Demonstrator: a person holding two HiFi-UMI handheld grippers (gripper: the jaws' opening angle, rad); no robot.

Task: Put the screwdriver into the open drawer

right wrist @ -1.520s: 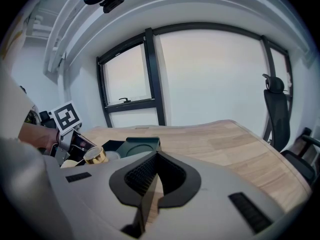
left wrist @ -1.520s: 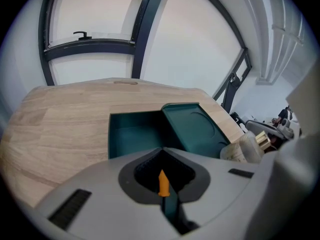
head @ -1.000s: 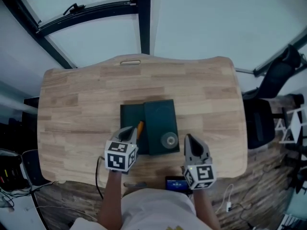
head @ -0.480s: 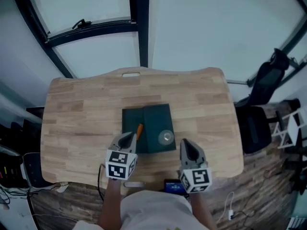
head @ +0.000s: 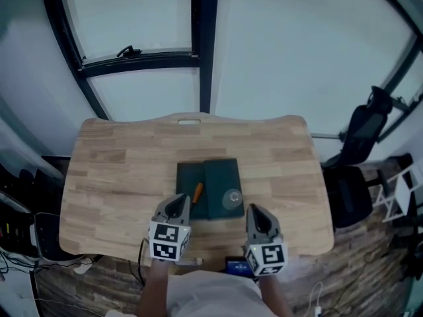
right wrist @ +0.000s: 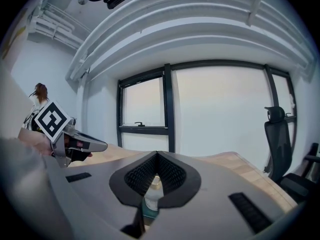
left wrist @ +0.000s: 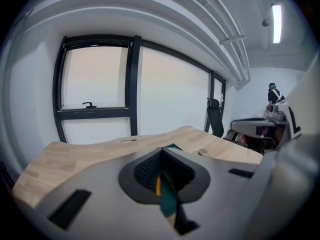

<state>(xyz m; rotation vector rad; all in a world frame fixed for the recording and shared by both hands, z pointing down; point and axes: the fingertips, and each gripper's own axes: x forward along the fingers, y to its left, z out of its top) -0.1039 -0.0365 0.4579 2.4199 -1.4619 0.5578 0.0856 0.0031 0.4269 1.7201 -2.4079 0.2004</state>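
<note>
Pale wooden table [head: 119, 177] fills the middle of the head view, with a black-framed window [head: 201, 51] across the top of the frame and a black office chair [head: 367, 121] at the right edge.

At the centre of the table sits a dark green drawer unit [head: 223, 176]. Its open drawer [head: 186, 180] shows as the darker left part. The screwdriver [head: 197, 191], with its orange handle, lies inside that drawer, slanting a little to the right. A small round pale thing [head: 232, 197] sits on the lower right part of the unit; I cannot tell what it is.

My left gripper [head: 181, 202] is at the lower centre-left of the head view, its marker cube nearest the bottom edge. Its fingers [left wrist: 145, 170] are clenched tip to tip with nothing between them. In the left gripper view a sliver of orange and some green show through the gap behind the tips. The screwdriver is just up and right of those tips in the head view, and they do not hold it.

My right gripper [head: 255, 211] is at the lower centre-right, below the unit's right corner. Its fingers [right wrist: 172, 174] are pressed together too and grasp nothing. In the right gripper view the round pale thing and a strip of green show behind them, and the left gripper juts in at the left edge.
</note>
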